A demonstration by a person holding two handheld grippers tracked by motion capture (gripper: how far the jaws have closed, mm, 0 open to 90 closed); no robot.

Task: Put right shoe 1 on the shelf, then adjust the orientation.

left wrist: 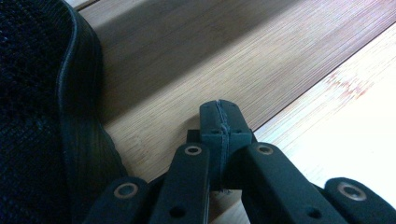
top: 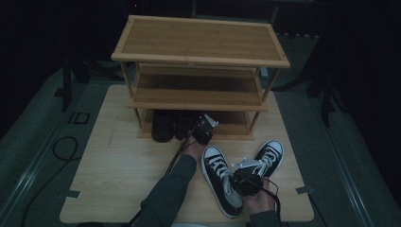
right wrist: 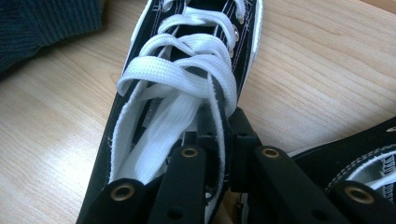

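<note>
Sneaker: black canvas, white laces | right claw clamped on its side | left claw together

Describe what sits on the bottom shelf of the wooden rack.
Two dark shoes stand side by side at the left of the bottom shelf of the rack. The middle shelf covers their rear parts, so their full shape stays hidden.

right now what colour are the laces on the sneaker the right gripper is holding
White, on a black canvas sneaker; clearest in the right gripper view, where the right gripper pinches its side wall.
</note>
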